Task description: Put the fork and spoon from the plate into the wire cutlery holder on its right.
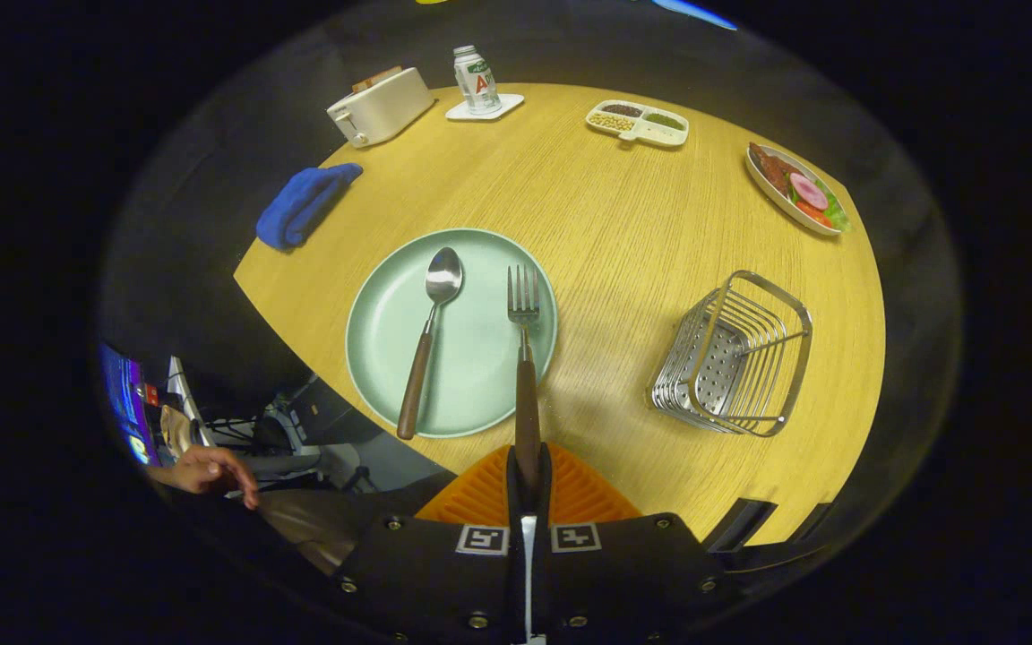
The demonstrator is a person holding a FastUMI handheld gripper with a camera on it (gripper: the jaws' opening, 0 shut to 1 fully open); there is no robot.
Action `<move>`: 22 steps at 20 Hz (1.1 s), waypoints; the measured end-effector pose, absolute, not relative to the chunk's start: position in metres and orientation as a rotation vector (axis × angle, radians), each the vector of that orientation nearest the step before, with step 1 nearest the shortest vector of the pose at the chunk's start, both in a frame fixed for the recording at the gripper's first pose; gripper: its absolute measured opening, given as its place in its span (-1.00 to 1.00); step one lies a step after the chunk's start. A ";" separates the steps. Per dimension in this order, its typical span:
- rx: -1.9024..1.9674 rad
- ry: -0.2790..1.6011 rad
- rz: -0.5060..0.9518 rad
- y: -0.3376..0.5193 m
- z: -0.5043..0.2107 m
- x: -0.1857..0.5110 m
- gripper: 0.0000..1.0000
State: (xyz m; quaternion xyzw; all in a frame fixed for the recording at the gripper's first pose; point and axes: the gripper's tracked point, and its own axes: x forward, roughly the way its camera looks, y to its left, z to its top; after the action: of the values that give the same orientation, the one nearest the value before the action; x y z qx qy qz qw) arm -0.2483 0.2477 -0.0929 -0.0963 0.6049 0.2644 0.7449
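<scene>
We saw the gripper (528, 479) clamped with both fingers on the fork (524, 358) handle's end, tines over the plate (471, 394). The spoon (427, 336) lay on that plate. The wire cutlery holder (735, 354) stood well apart, on the table (606, 224).

toaster (380, 106), bottle (477, 81), blue cloth (305, 204)

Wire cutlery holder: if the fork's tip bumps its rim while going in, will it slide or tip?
Probably slides: the silver wire cutlery holder looks light and sits loose on smooth wooden table. Its wide base suggests tipping is unlikely. The gripper, jaws shut on the wooden-handled fork, should lower gently.
</scene>
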 end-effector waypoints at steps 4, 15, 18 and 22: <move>-0.223 1.355 0.559 0.206 -0.047 -0.249 -0.94; -0.375 1.519 0.473 0.105 -0.008 -0.230 -0.94; -0.417 1.570 0.478 0.109 -0.020 -0.213 -0.94; -0.493 1.659 0.487 0.110 -0.039 -0.199 -0.94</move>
State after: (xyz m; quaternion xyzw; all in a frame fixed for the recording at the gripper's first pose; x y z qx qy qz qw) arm -0.1986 0.1101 -0.0389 -0.2145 0.7222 0.2118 0.6225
